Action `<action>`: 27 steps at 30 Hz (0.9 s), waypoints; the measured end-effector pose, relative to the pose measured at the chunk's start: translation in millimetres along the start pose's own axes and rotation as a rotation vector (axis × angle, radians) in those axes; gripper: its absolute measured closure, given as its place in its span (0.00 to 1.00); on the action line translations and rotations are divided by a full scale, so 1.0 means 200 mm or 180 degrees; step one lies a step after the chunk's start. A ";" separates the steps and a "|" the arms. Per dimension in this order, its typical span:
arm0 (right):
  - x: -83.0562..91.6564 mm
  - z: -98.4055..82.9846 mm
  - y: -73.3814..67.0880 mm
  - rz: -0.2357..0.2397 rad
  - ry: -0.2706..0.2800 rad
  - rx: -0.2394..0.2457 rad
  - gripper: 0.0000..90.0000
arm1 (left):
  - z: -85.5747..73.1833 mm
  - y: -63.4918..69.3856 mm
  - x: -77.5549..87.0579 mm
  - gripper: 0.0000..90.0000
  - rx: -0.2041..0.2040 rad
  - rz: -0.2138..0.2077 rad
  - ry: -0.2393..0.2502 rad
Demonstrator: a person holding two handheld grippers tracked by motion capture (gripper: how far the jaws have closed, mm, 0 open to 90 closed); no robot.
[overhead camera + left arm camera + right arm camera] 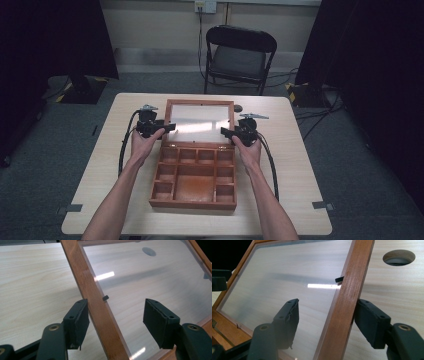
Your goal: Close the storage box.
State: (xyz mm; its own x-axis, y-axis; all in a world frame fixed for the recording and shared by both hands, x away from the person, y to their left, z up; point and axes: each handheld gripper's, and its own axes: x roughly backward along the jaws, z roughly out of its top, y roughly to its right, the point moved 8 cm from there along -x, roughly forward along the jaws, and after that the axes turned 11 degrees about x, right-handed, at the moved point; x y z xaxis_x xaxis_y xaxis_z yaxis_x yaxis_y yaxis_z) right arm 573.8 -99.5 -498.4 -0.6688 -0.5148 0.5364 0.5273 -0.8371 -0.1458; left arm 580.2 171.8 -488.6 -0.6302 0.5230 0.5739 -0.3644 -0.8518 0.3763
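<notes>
A brown wooden box [192,203] with several empty compartments stands open in the middle of the table. Its glass-paned lid [200,103] leans back behind it. My left gripper [161,128] is open astride the lid's left rail [96,305], with the outer jaw close against the wood and the other over the glass. My right gripper [228,133] is open astride the right rail [350,290], its outer jaw against the wood. A small black clip [105,298] holds the pane on each rail.
The light wooden table [295,200] has a round cable hole [399,257] just behind the lid's right corner. A black folding chair [240,55] stands beyond the far edge. Cables trail from both grippers along the forearms.
</notes>
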 end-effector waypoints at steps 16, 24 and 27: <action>0.00 -0.01 -0.01 0.0039 0.0026 -0.0032 0.44 | -0.03 -0.03 -0.02 0.37 0.0008 0.0009 -0.0085; 0.01 0.01 -0.01 0.0061 0.0065 0.0011 0.45 | -0.03 -0.03 -0.02 0.38 0.0026 -0.0015 -0.0062; 0.02 0.02 -0.02 0.0061 0.0085 0.0016 0.46 | -0.03 -0.02 -0.01 0.40 -0.0006 -0.0004 -0.0038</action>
State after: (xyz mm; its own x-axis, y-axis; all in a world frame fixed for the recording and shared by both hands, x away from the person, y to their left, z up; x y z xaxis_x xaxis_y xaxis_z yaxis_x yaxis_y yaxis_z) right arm 571.4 -97.7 -492.9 -0.6723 -0.5355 0.5110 0.5427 -0.8261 -0.1516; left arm 579.1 175.0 -494.7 -0.6214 0.5243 0.5822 -0.3665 -0.8513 0.3755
